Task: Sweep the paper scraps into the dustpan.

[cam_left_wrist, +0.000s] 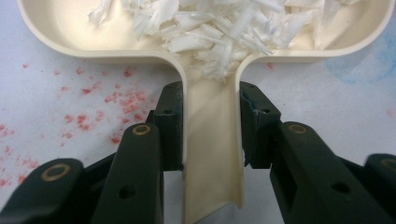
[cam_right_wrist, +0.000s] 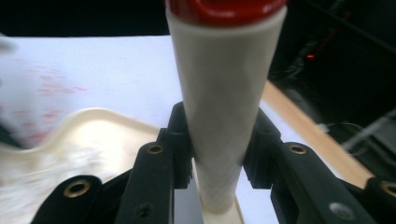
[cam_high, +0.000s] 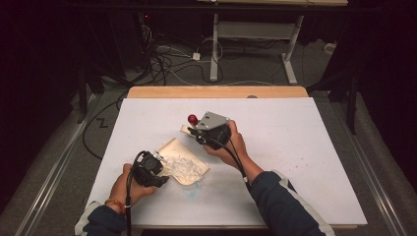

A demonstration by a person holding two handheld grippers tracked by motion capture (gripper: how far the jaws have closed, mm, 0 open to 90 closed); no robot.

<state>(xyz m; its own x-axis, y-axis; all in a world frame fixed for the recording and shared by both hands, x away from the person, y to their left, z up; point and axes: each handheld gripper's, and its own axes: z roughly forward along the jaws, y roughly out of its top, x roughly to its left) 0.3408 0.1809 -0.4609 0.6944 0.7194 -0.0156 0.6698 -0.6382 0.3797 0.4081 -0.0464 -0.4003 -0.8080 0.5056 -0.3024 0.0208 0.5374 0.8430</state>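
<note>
A cream dustpan [cam_high: 173,147] lies on the white table sheet with a heap of white paper shreds [cam_high: 186,168] in it. My left gripper [cam_high: 158,169] is shut on the pan's handle [cam_left_wrist: 210,154], one jaw on each side; the shreds [cam_left_wrist: 224,28] spill toward the handle's mouth. My right gripper [cam_high: 197,132] is shut on a cream brush handle [cam_right_wrist: 224,93] topped by a red knob [cam_high: 192,119], held just beyond the pan's far edge. In the right gripper view the dustpan [cam_right_wrist: 107,130] lies lower left, blurred.
The white sheet [cam_high: 295,147] covers the table, with a wooden strip [cam_high: 216,92] at the far edge. Faint red specks [cam_left_wrist: 116,98] mark the sheet beside the pan's handle. Cables and a desk frame [cam_high: 215,49] stand on the floor beyond.
</note>
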